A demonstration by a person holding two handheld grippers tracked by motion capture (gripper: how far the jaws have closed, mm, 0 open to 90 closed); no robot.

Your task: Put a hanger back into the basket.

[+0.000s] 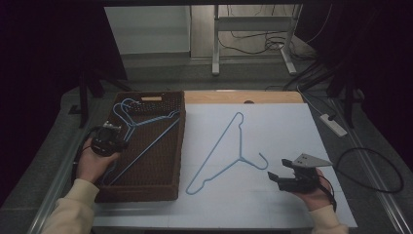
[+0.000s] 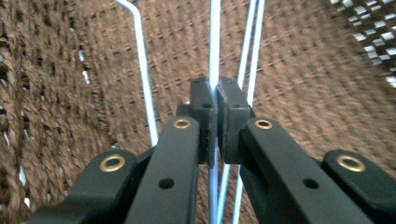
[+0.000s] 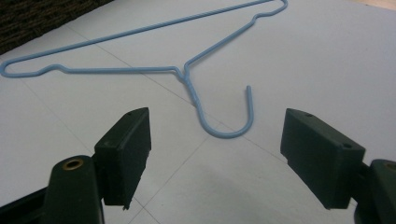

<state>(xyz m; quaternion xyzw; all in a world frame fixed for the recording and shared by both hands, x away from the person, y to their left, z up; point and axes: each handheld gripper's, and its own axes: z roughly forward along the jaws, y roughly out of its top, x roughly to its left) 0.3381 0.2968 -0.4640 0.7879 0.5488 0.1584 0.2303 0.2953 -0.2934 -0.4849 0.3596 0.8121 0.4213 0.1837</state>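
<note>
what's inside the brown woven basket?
Blue wire hangers lie in the brown woven basket, at least two overlapping. The left hand-held gripper is clamped on one wire. That gripper and hand cover part of them, so the exact count is unclear.

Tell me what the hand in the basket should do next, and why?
Probably lift gently. The left gripper is shut on a thin blue wire hanger inside the brown woven basket, with more blue wires beside it. The right gripper waits open near another blue wire hanger on the white table.

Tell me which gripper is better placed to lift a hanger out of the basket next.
Left. The left gripper is already shut on a blue hanger inside the woven basket; the right gripper is open over the white table.
</note>
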